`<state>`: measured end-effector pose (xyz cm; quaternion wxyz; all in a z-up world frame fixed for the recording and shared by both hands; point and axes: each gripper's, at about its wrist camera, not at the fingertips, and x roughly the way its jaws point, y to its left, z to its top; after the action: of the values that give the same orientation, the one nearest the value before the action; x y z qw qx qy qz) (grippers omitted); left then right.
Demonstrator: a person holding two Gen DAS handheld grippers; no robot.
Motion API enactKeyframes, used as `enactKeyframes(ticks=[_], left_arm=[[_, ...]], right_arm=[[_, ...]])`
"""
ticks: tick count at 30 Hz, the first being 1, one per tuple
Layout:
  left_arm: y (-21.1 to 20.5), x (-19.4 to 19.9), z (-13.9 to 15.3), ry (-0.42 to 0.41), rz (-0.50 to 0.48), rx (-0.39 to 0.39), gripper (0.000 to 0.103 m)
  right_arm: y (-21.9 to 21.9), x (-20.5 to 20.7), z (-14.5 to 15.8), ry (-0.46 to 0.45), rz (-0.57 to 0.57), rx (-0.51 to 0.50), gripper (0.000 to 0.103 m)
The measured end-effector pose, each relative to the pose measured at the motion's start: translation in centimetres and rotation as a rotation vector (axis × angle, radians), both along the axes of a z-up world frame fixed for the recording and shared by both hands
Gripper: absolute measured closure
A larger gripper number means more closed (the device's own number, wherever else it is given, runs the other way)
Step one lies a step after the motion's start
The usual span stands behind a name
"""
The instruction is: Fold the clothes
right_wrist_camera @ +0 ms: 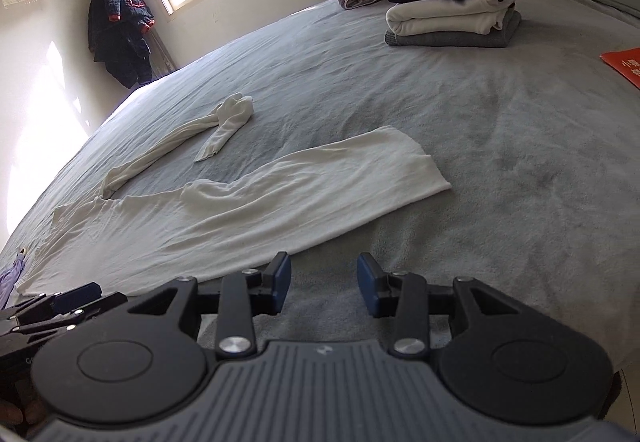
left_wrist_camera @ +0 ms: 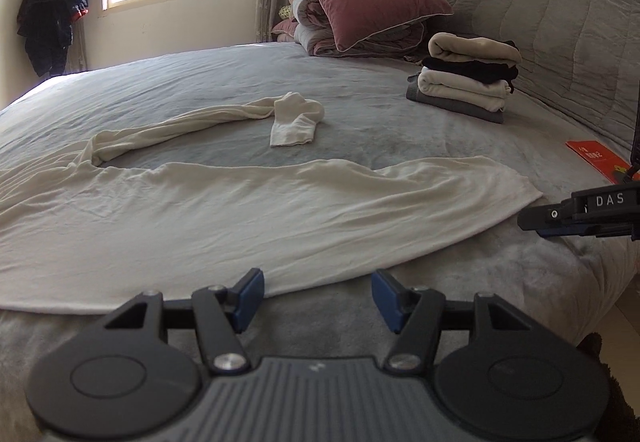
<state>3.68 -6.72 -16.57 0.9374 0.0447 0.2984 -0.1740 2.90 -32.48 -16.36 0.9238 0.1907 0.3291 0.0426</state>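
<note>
The cream long-sleeved garment (left_wrist_camera: pixel 224 209) lies spread across the grey bed (left_wrist_camera: pixel 400 129), its body half-folded lengthwise into a long band, one sleeve (left_wrist_camera: pixel 180 125) trailing away toward the window with its cuff doubled back. Both tools are released and hold nothing: the left tool (left_wrist_camera: pixel 318 296) hovers just short of the garment's near edge, jaws apart over bare blanket, and the right tool (right_wrist_camera: pixel 323 280) sits near the same edge further toward the hem end, its blue pads likewise apart with only bedding between them. The step in hand looks like taking hold of the near long edge to make the next fold. To do it well, each tool should come down low and bite the edge itself — both layers of cloth, not the fuzzy blanket beneath, which could easily get pinched along with it. The two grips are best spaced well apart along the band so the cloth lifts evenly and does not sag in the middle. The stray sleeve probably wants laying over the body first, or it will stick out of the finished bundle. The stack of folded clothes (left_wrist_camera: pixel 468 73) near the headboard is the likely destination.
</note>
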Motion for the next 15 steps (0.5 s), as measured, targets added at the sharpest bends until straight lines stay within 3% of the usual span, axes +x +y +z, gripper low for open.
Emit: enactKeyframes(ticks=[6,15], left_arm=[[-3.0,0.5,-0.5,-0.019,-0.071,0.039,0.042],[-7.2,1.2,-1.1,-0.055,-0.149,0.038,0.042]], right_arm=[[-2.4,0.7,-0.2,-0.013,-0.047,0.063,0.062],[-6.0,1.3,-1.4,-0.054,-0.173,0.277,0.063]])
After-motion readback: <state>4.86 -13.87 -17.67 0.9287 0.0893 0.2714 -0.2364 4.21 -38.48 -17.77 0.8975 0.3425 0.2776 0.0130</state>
